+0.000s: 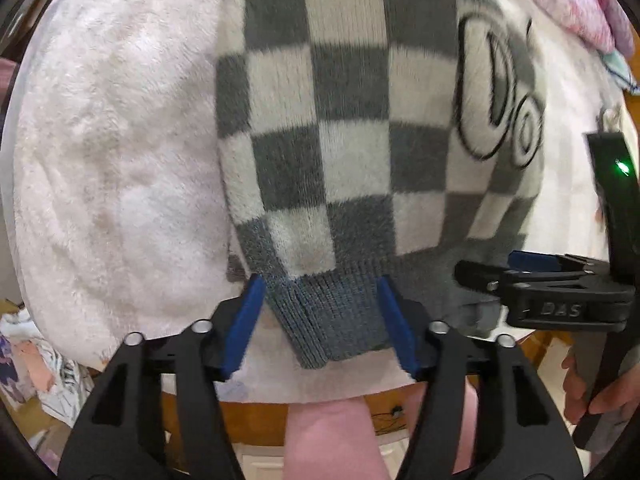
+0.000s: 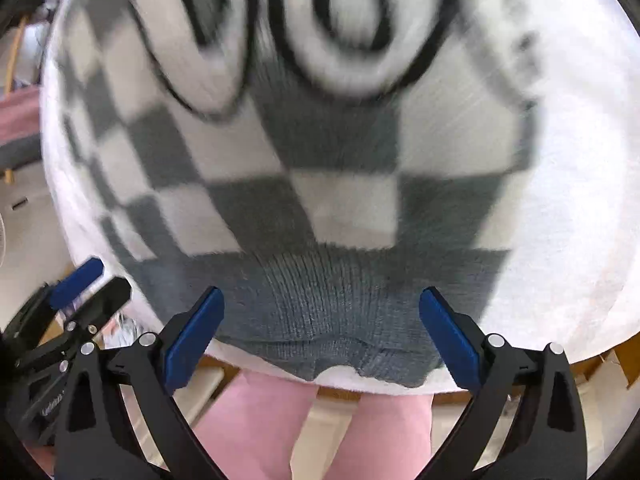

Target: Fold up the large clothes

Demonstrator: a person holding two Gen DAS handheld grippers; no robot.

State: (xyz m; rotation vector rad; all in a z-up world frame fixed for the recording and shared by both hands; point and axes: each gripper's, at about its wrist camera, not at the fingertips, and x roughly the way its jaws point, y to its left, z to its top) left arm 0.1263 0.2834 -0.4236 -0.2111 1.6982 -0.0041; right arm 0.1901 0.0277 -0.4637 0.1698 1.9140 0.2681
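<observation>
A grey-and-white checkered fuzzy sweater [image 1: 344,120] with black looping lettering lies on a white fleece-covered table [image 1: 120,160]. Its grey ribbed cuff or hem [image 1: 332,316] reaches the near table edge. My left gripper [image 1: 320,312] is open, its blue pads on either side of that ribbed part. My right gripper [image 2: 320,340] is open over the ribbed hem [image 2: 320,320] at the table edge, and also shows at the right in the left wrist view [image 1: 532,264]. The sweater [image 2: 304,160] is motion-blurred in the right wrist view.
A pink and purple cloth pile [image 1: 580,4] sits at the far right of the table. The person's pink trousers [image 2: 256,428] are below the table edge. Clothes lie on the floor at left [image 1: 40,372].
</observation>
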